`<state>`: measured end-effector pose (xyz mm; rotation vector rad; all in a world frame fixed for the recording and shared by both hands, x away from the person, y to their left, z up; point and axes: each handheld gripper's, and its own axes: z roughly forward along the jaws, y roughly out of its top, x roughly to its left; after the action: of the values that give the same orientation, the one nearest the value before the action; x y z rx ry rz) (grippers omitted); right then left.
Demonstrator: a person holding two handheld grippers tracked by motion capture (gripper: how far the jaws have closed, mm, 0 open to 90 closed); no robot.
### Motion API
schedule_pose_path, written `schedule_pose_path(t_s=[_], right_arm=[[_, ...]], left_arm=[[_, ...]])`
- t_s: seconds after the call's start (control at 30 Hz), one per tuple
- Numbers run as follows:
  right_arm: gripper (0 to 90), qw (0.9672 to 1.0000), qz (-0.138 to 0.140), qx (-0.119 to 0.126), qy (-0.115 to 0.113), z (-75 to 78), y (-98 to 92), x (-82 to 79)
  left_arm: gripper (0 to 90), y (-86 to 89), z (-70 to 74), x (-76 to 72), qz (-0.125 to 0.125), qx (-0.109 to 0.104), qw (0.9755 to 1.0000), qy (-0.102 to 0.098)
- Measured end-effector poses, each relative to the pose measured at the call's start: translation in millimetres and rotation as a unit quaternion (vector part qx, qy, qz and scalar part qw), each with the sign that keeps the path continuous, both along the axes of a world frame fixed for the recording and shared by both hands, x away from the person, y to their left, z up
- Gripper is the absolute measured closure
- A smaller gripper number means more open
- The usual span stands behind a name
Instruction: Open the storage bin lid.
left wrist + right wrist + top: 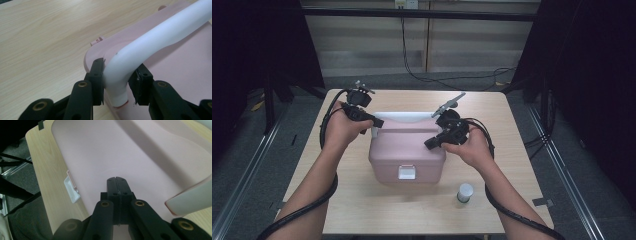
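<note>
A pink plastic box (pixel 407 150) with a white carry handle (pixel 399 117) stands in the middle of the table. My left gripper (pixel 376 125) reaches in from the left. In the left gripper view its pads (pixel 98 80) sit against both sides of the white handle (pixel 140 50) at its left end, just above where it joins the pink lid (pixel 175 65). My right gripper (pixel 432 144) is shut with nothing between its jaws. Its tips (pixel 117 182) rest on or just over the flat pink lid (pixel 105 157) at the box's right side. A white latch (pixel 406 172) is on the front wall.
A small bottle with a white cap (pixel 465 192) stands on the wooden table (pixel 362 200) in front of the box, to its right. Cables trail from both grippers along the forearms. The white latch (pixel 71 190) and the table's edge lie left of the right gripper's jaws.
</note>
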<state>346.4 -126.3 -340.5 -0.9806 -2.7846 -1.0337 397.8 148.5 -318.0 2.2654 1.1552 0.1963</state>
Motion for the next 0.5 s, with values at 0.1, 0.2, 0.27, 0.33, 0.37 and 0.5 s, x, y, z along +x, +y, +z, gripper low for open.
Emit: schedule_pose_path(t_s=[0.1, 0.2, 0.27, 0.33, 0.37, 0.5], right_arm=[[90.0, 1.0000, 0.004, -0.001, -0.008, 0.3, 0.4, -1.1], [90.0, 1.0000, 0.005, 0.001, -0.004, 0.5, -0.7, -2.5], [90.0, 1.0000, 0.007, 0.004, -0.005, 0.3, -1.6, -3.4], [90.0, 0.9999, 0.005, 0.006, -0.007, 1.1, -2.8, -4.7], [90.0, 0.9999, 0.005, 0.008, -0.006, 1.5, -3.6, -5.4], [90.0, 0.9999, 0.004, 0.006, -0.012, 4.7, -9.2, -7.2]], left_arm=[[66.5, 0.2, 1.2, 0.1, -0.006, 0.003, 1.0000, -0.002], [66.7, 0.5, 2.7, -0.2, -0.010, 0.002, 1.0000, 0.000], [66.8, 0.2, 3.5, -0.6, -0.011, 0.004, 0.9999, -0.003], [66.9, 0.3, 4.6, -0.6, -0.015, 0.006, 0.9999, -0.004], [66.9, 0.3, 5.2, -1.0, -0.015, 0.007, 0.9999, -0.004], [67.1, 0.7, 8.2, -1.7, -0.017, 0.005, 0.9998, -0.006]])
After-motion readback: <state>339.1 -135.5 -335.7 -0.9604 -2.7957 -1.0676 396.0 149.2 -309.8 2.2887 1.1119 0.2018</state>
